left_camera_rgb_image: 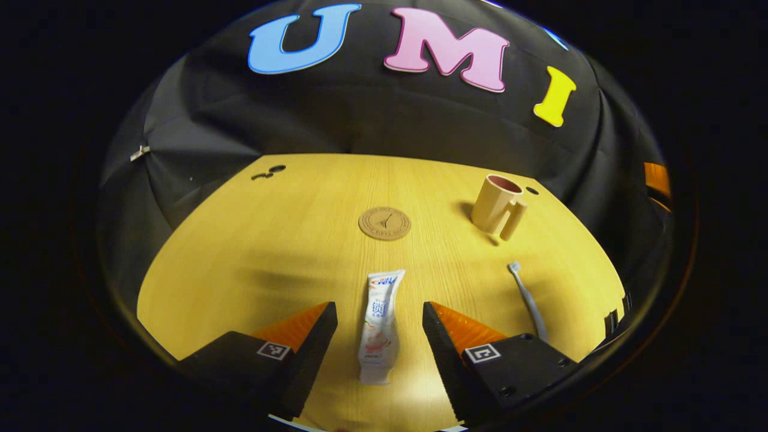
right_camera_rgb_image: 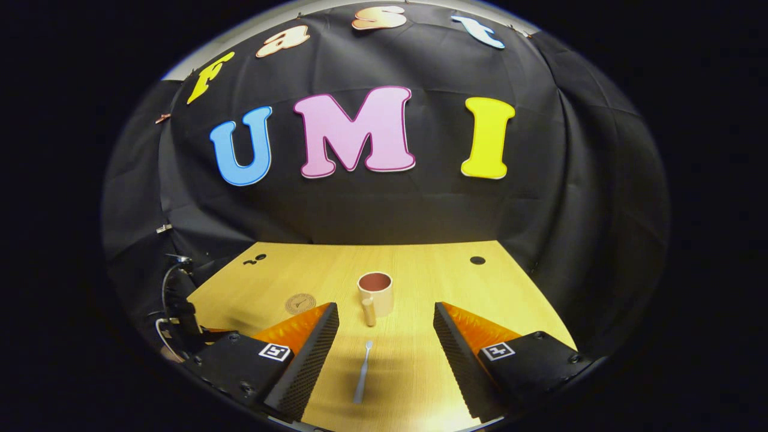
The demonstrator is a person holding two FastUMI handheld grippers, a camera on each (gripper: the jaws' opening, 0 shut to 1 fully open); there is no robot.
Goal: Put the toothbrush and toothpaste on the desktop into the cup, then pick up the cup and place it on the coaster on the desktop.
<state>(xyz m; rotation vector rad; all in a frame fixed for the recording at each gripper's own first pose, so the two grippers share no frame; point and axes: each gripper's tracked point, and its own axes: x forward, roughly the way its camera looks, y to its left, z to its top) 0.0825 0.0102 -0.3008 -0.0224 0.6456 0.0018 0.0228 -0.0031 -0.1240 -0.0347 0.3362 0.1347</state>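
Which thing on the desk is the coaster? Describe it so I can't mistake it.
On the yellow wooden desktop, look just beyond the white toothpaste tube, toward the back wall. The coaster is the flat round brown disc lying there, left of the beige handled cup; it alone is round and lies flat.

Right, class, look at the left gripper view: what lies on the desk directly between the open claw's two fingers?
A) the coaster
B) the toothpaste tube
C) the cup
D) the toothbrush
B: the toothpaste tube lies flat on the desk between the fingers of the left claw, while the toothbrush lies off to one side and the cup and coaster sit farther away.
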